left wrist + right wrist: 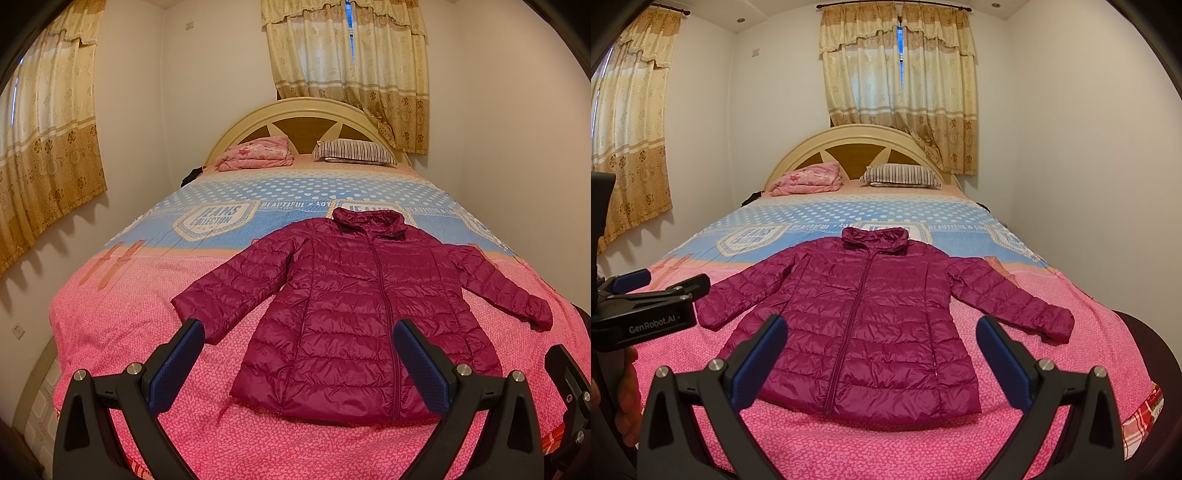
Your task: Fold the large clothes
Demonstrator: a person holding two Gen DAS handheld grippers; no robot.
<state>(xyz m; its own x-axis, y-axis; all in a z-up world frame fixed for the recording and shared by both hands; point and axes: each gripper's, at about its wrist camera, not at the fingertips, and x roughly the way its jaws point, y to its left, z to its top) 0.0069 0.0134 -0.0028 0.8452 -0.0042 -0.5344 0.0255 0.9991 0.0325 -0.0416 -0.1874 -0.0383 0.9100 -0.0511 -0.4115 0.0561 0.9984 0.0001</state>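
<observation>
A magenta quilted puffer jacket point(354, 310) point(864, 317) lies flat on the bed, zipped, collar toward the headboard, both sleeves spread outward. My left gripper point(299, 336) hovers open above the near hem, its blue-padded fingers point(177, 365) apart and holding nothing. In the right wrist view my right gripper point(881, 332) is likewise open over the jacket's lower half, empty. The left gripper point(661, 284) also shows at the left edge of the right wrist view, next to the jacket's left cuff, held by a hand point(628, 398).
The bed's pink and blue cover point(129, 332) stretches around the jacket. A folded pink quilt point(256, 153) and a striped pillow point(352, 151) lie by the curved headboard point(306, 114). Curtains point(351, 70) hang behind and at left. White walls flank both sides.
</observation>
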